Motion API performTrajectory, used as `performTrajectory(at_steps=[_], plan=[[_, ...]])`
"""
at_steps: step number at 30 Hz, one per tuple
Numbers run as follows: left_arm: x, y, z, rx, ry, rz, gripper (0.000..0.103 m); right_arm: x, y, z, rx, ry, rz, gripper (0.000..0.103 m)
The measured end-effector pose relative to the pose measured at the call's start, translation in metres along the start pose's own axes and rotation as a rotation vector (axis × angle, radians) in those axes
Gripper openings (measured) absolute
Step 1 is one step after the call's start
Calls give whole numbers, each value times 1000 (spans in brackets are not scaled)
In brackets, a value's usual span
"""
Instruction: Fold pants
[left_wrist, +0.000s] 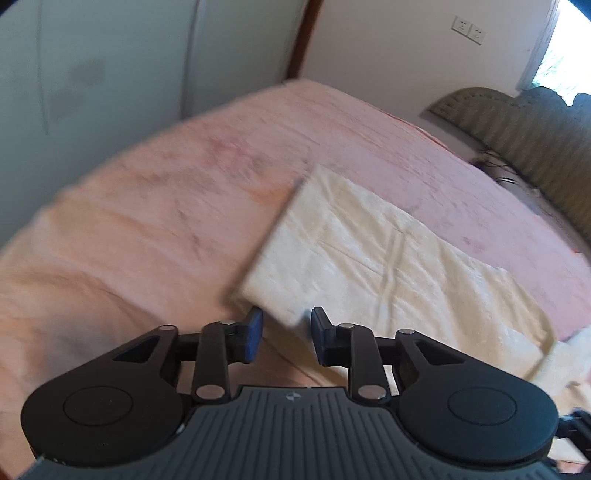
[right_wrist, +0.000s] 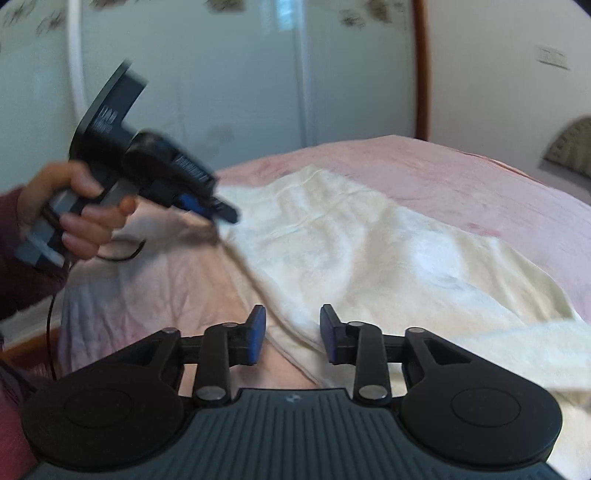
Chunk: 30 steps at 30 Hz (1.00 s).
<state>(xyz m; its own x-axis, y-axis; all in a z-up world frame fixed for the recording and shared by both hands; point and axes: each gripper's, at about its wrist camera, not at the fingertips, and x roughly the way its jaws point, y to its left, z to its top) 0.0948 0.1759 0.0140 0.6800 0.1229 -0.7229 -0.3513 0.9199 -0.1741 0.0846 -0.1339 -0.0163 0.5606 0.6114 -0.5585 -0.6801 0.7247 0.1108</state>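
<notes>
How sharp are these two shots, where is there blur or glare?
Left wrist view: the cream fabric pants smear at their near-left edge, window glare blows out the top right corner. Right wrist view: the black handheld left gripper is motion-blurred, the pink bedsheet stays fairly clear; fisheye curving in both.

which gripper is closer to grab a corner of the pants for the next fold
Left, probably. The left gripper is open right at the cream pants' near corner; the right gripper straddles only a side edge.
</notes>
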Motion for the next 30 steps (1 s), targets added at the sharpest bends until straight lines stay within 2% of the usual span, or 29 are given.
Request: performTrajectory(at_steps=[1,2,4,6,8,10,12,16,19,22,24,26,29,30], plan=[[-7,-4,0,19,-33,17,37,-4,-9,-5,39,5,-31,56],[-15,-9,0,39,-72,31,37,-7,-19,-13,75,30,-67,72],[-28,-24,1,86,-130,28,37,-5,-32,-29,116,143,-91,73],[-35,-47,1,171,-160,-32,41,-19,-38,-38,149,89,-97,71],[-35,-78,-4,286,-146,-127,52,-40,-58,-37,284,1,-85,71],[-30,-109,-14,397,-100,-240,53,-57,-85,-36,435,-97,-102,71],[-22,-143,-33,547,-63,-337,57,-61,-116,-41,611,-158,-38,73],[-17,-197,-83,840,-78,-377,58,-42,-164,-61,935,-233,156,73],[-14,-218,-112,1004,-126,-379,58,-30,-176,-66,1053,-294,223,73],[-4,-229,-126,1075,-176,-380,58,-30,-181,-58,1063,-338,238,73],[2,-234,-130,1081,-208,-384,56,-34,-183,-52,1041,-342,202,74],[8,-235,-129,1059,-192,-397,31,-42,-189,-50,1020,-342,145,74],[15,-238,-124,994,-142,-420,14,-54,-210,-56,1046,-363,47,74],[16,-239,-122,978,-139,-416,13,-58,-219,-59,1064,-374,15,73]])
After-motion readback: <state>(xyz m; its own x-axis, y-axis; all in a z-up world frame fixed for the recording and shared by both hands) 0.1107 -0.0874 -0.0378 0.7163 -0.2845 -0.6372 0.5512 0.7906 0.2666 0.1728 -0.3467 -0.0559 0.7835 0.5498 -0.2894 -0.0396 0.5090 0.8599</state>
